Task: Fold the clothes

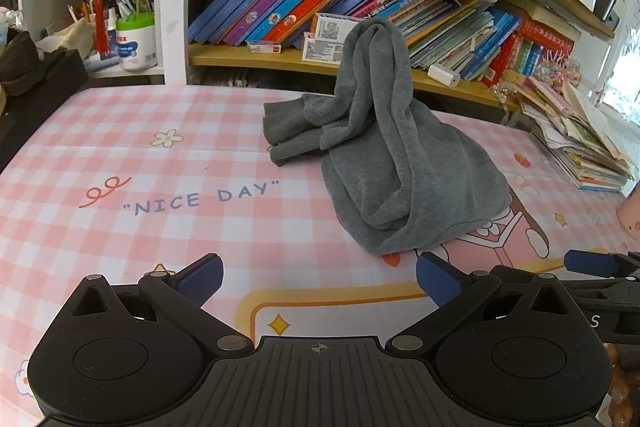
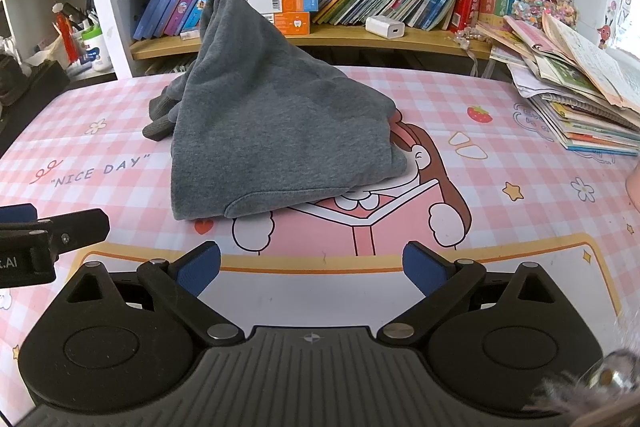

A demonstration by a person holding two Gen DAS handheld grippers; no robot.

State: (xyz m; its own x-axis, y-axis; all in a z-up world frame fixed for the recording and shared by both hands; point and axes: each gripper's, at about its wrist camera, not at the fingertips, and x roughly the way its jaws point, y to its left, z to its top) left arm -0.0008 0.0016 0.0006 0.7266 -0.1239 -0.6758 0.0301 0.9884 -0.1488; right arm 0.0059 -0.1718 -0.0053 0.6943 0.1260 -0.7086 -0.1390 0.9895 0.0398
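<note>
The left tool [image 1: 319,277] is held low over the pink checked counter [image 1: 120,155], its blue pads spread wide with nothing between them. Ahead of it and slightly to the right, the grey garment [image 1: 384,151] is heaped in a peaked mound on the counter, its ribbed cuffs trailing to the left. The right tool [image 2: 312,267] is likewise spread and empty, just short of the garment's near hem. A stack of booklets [image 2: 580,99] is seen at the far right.
</note>
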